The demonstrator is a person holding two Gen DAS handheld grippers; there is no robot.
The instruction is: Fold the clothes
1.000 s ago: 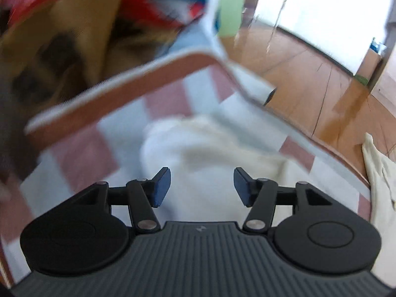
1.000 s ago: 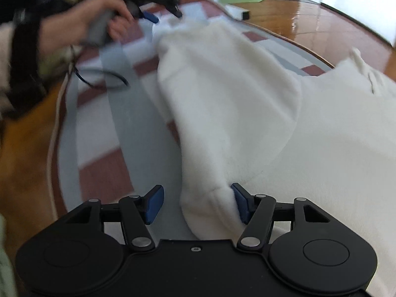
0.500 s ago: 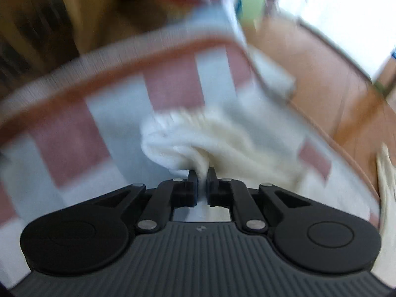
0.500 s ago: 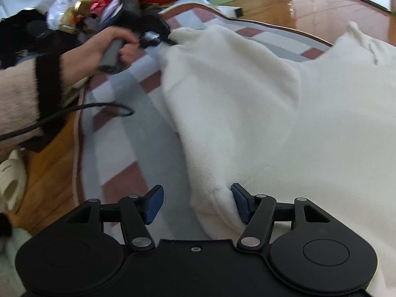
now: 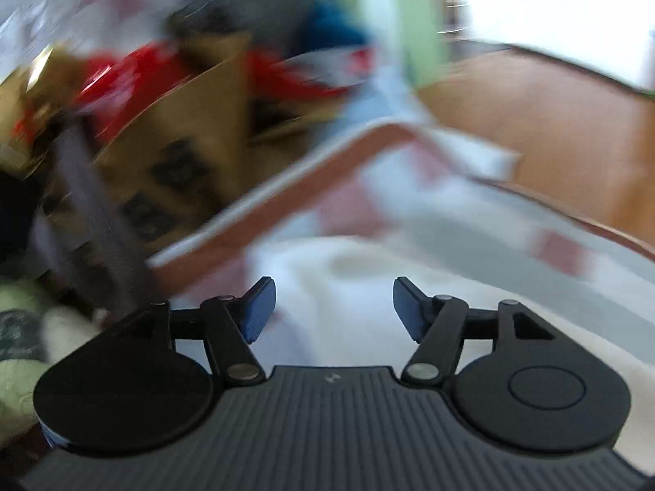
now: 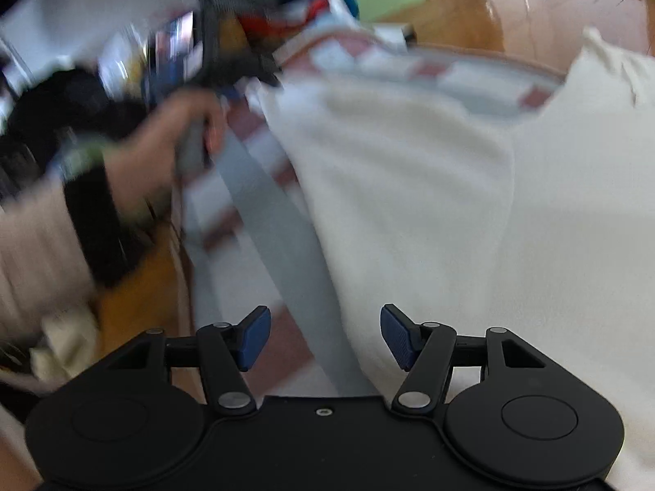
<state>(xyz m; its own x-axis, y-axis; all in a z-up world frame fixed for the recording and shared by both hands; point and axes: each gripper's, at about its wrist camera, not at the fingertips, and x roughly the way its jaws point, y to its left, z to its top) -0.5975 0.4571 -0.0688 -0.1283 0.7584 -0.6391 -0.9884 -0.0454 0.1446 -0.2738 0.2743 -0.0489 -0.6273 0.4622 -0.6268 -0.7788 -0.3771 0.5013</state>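
While the left gripper [image 5: 332,307] is opening its jaws with nothing pinched between them, the step in hand looks like taking a fresh hold on the white garment [image 6: 430,212] to fold it. To do that well, I judge each gripper should be biting a single edge cleanly, lifting both sides level and laying the fold without dragging. The right gripper [image 6: 325,337] is hanging wide and empty, the garment's near edge lying just under its right pad, above the rug [image 6: 270,212]. Soft, thick and cream-white, the garment is spreading over the striped rug, rumpled in loose folds. Farther off, the person's hand [image 6: 180,151] is gripping the left gripper's handle near the garment's far corner. Beyond lie a blurred cardboard box [image 5: 192,139] and the wooden floor [image 5: 552,131].
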